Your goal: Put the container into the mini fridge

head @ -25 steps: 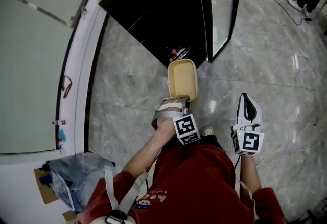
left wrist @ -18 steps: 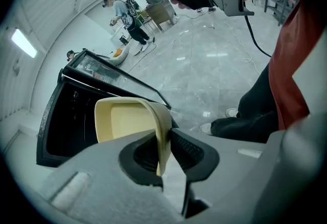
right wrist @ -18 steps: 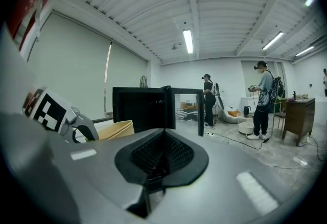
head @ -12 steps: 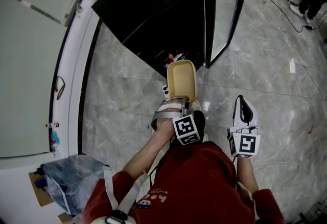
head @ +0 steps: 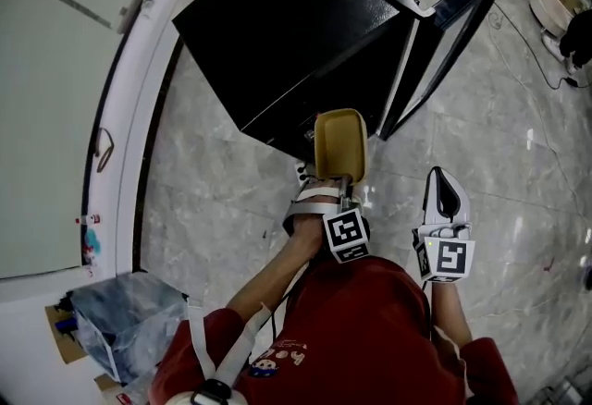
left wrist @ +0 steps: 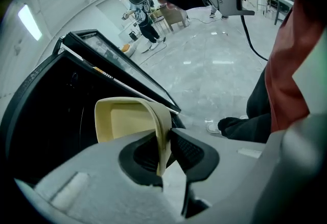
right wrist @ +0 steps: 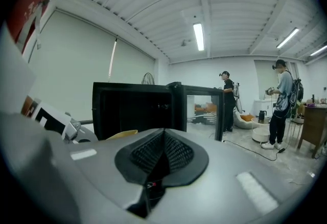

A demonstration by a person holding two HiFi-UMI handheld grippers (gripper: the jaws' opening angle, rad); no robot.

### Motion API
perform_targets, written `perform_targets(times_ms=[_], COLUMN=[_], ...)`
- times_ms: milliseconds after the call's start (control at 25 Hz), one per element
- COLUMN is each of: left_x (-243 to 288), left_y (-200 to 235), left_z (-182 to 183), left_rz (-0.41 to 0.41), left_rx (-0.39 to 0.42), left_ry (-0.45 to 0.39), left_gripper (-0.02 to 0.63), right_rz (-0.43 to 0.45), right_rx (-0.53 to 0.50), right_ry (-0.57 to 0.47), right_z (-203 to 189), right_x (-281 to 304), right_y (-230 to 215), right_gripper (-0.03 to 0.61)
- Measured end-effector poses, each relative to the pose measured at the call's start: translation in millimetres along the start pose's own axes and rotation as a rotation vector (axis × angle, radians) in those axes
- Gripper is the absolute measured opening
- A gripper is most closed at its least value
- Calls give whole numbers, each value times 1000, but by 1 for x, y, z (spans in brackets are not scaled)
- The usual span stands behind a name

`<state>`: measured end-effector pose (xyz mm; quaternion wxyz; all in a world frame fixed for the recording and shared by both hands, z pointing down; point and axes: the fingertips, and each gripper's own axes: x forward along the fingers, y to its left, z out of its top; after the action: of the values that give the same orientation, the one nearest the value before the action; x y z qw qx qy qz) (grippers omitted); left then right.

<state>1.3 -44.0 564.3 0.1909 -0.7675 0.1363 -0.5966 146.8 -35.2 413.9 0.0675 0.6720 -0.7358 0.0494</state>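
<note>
A cream-yellow container (head: 339, 144) is held out in front of me, its near wall pinched by my left gripper (head: 336, 186). The container (left wrist: 134, 121) shows in the left gripper view with the jaws closed on its rim, right at the dark mouth of the black mini fridge (left wrist: 56, 110). The mini fridge (head: 296, 33) stands on the floor with its glass door (head: 449, 38) swung open to the right. My right gripper (head: 447, 195) hangs shut and empty to the right of the container; its pads (right wrist: 163, 154) meet, facing the fridge (right wrist: 135, 108).
A white curved counter edge (head: 125, 144) runs along the left. A blue-grey bag (head: 129, 320) lies at lower left. Cables (head: 527, 42) trail over the marble floor at the right. Two people (right wrist: 281, 103) stand in the background of the right gripper view.
The container and left gripper have moved closer to the fridge's open front. The head view has shifted, so the fridge and its door now show more fully. The right gripper has stayed alongside.
</note>
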Motion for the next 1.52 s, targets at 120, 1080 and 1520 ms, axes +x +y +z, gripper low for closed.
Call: perform_targets(times_ms=[120, 1080, 1520], left_x=[11, 74, 128], left_y=[21, 63, 75], left_z=[-5, -10, -29], left_rz=[1, -3, -7], left_rx=[-20, -131, -137], left_ry=[9, 217, 299], left_gripper=[55, 54, 55], right_rz=[29, 288, 354], right_rx=[-19, -30, -30], right_ry=[13, -2, 14], right_z=[-2, -10, -20], right_x=[26, 105, 124], right_y=[2, -16, -4], right_gripper=[2, 2, 2])
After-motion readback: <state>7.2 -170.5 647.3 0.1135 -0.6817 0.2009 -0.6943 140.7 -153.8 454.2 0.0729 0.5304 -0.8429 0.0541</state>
